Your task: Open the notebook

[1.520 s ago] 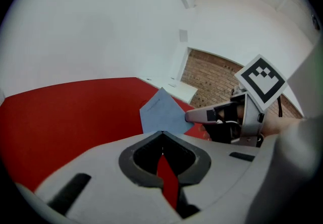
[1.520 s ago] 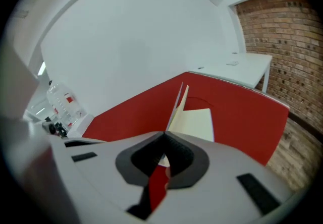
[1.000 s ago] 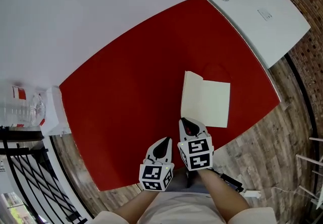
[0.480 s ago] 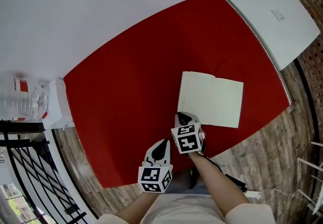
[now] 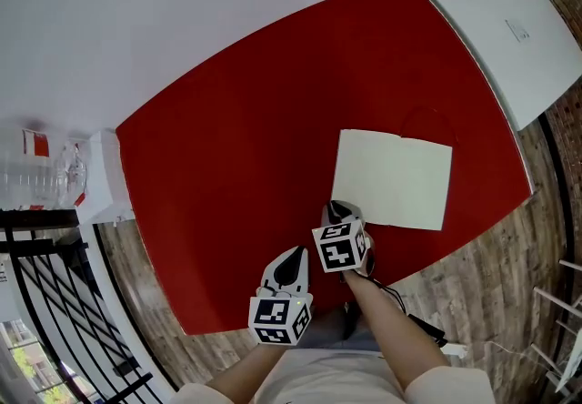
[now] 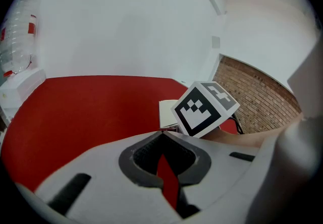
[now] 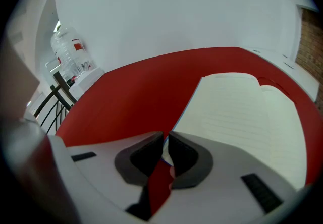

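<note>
Notebook (image 5: pixel 393 178) lying open flat near the red table's (image 5: pixel 227 166) right edge, task apparently done; right tool (image 5: pixel 339 210) seemingly pinching its near corner, yet to let go, left tool (image 5: pixel 295 254) pressed together, empty.

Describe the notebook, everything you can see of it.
The notebook lies open and flat on the red table, near its edge on the person's right. Two cream pages face up, faintly ruled in the right gripper view. A faint red outline beyond its far edge may be the cover. The right gripper is at its near left corner, jaws nearly together, seemingly pinching the page edge. Nothing else touches it.
</note>
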Demonstrator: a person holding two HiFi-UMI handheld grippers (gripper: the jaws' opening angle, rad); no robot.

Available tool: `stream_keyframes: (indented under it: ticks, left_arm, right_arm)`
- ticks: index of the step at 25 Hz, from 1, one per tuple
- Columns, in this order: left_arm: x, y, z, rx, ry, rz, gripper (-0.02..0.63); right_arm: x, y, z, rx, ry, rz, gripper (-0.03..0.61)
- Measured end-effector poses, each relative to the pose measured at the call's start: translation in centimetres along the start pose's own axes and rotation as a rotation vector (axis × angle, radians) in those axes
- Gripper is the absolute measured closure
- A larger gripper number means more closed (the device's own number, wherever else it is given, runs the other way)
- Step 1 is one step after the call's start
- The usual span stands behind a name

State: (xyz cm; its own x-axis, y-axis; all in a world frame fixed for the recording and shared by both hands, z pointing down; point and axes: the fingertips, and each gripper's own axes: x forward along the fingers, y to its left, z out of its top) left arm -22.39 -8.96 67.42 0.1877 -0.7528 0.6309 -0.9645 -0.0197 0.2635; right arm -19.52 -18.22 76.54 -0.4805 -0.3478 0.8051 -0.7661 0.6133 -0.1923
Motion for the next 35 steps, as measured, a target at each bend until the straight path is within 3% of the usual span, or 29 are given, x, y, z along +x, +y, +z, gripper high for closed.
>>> stream_keyframes:
  ticks: [8, 17, 26, 35]
  left_arm:
    - [0.1, 0.2, -0.2, 0.003, 0.007, -0.011, 0.609]
    - [0.0, -0.2, 0.5, 0.018, -0.004, -0.015, 0.609]
    - [-0.8, -4.2, 3.5, 0.071, -0.044, -0.07, 0.609]
    - [-2.8, -12.8, 6.9, 0.169, -0.082, -0.223, 0.609]
  right_arm:
    - [0.0, 1.0, -0.1, -0.016, -0.016, 0.022, 0.505]
    - [-1.9, 0.4, 0.3, 0.089, -0.049, 0.076, 0.505]
    - [-13.3, -1.6, 2.1, 0.046, -0.202, 0.023, 0.532]
    - [-27.1, -5.4, 0.7, 0.094, -0.355, -0.105, 0.572]
